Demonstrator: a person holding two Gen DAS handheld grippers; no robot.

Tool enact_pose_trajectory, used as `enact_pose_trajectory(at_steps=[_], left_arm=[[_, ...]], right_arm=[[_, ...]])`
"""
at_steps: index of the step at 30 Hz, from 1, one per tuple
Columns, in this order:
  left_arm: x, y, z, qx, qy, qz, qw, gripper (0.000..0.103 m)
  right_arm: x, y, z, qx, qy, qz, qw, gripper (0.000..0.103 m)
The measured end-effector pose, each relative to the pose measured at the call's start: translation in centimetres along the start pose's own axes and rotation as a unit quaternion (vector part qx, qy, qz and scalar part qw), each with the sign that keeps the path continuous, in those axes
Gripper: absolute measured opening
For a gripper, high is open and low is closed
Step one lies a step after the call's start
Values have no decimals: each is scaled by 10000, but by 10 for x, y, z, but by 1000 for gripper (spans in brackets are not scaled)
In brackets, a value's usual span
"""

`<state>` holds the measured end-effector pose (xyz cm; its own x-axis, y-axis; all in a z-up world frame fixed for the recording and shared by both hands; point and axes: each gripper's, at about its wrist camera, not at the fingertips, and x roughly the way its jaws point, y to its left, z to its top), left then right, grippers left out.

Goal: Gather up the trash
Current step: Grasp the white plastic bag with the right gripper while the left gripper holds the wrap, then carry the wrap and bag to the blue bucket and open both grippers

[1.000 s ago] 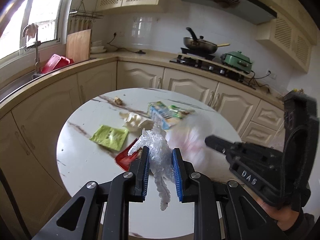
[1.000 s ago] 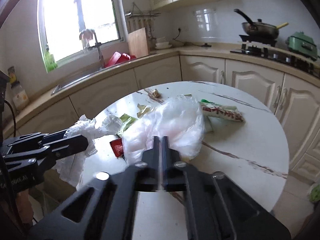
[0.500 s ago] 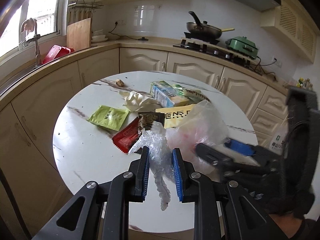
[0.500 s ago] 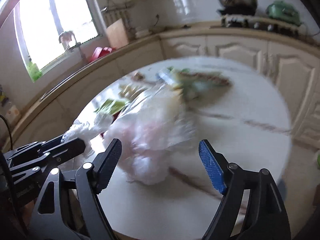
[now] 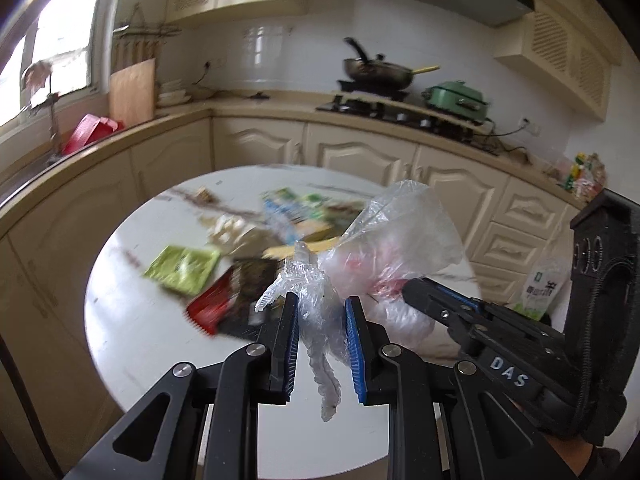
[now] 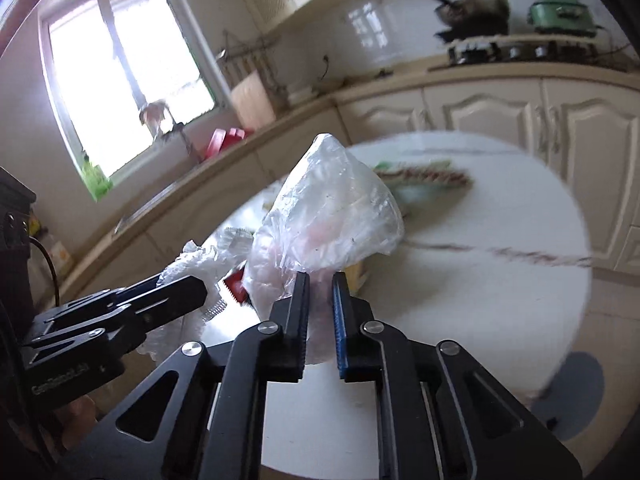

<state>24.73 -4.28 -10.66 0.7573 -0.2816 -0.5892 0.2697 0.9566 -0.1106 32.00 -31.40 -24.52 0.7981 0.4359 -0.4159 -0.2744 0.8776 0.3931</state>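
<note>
Bag [image 6: 332, 216] apparently between right jaws.

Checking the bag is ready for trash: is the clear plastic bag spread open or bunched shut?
Bunched, not spread: the left hand-held gripper and right hand-held gripper each pinch gathered film of the clear plastic bag.

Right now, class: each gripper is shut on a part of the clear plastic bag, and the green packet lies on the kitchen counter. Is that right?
Not quite. The green packet lies on the round table, not the kitchen counter, as the left wrist view shows. The rest holds: the left gripper and right gripper are each shut on the plastic bag.
</note>
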Motion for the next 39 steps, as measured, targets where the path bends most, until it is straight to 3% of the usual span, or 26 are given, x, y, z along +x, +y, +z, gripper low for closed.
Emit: enact_pose_trajectory(at_steps=[8,12,19,26,28,33,36,38,39], left_arm=[[24,-86,26,514,-12,-598,9969,19],[49,-147,35,850,75,-980,9915,19],[121,-243,39,1399,486,-1467,9780,19],[225,-296,33,1845,1089,-1334,9676,19],[250,-307,28,1939,1258,-1330,9638,19],[311,-336,19,2048,1641,-1188,9576,20],[348,-357,23,1990,1856,-1126,9556,24],[373,-375,27,2004,1996,-1157,9522,35],[382,-379,28,2005,2036,-1165,9512,48]], right_arm=[[-73,-64,15,305,-470,-555,9969,10],[-117,-114,13,534,-644,-1077,9907,10],[-150,-212,-14,1140,-402,-2025,9718,11],[-130,-306,-52,1811,279,-2369,9541,21],[-129,-322,-61,1986,342,-2457,9482,37],[-139,-348,-77,2157,472,-2787,9347,46],[-144,-358,-79,2159,497,-2938,9298,47],[-146,-361,-78,2167,503,-2970,9286,48],[-148,-362,-78,2168,493,-2996,9278,48]])
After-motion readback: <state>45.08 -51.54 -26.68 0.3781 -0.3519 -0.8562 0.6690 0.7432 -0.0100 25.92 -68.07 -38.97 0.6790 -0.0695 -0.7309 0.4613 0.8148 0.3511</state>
